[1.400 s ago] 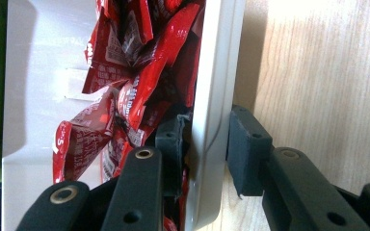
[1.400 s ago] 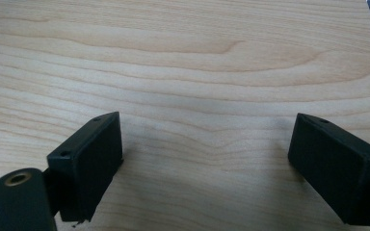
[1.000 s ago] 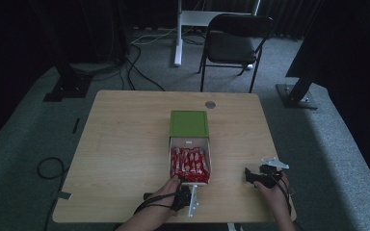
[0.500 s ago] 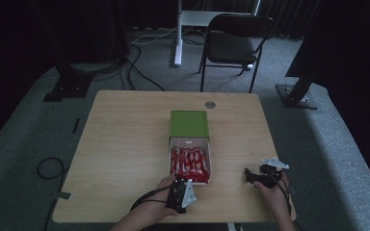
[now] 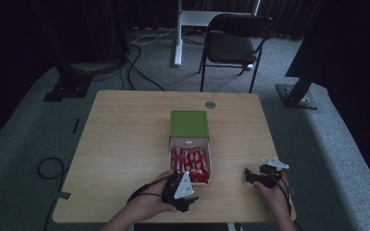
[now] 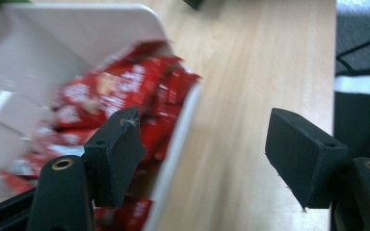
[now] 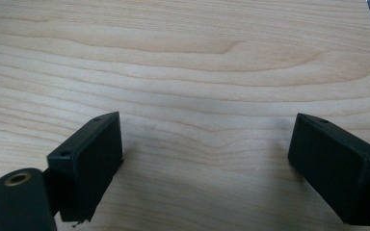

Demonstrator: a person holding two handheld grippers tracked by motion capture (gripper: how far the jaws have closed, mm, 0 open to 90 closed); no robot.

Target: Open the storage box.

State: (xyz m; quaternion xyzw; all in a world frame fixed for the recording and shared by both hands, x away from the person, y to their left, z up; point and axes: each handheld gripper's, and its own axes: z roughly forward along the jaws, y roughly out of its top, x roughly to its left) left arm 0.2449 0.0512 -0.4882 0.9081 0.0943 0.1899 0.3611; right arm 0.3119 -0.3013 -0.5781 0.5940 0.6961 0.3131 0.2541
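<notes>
Near the front edge of the surface (image 5: 125,144), my left gripper (image 5: 185,198) hangs just beside the box (image 5: 190,142) of red candy packs (image 5: 189,161), jaws just opened, holding nothing.

Dim room, grey carpet (image 5: 101,67), black folding chair (image 5: 233,43), floor cables (image 5: 139,72).

Left claw (image 6: 202,154) just opened, empty; right claw (image 7: 207,168) agape.
</notes>
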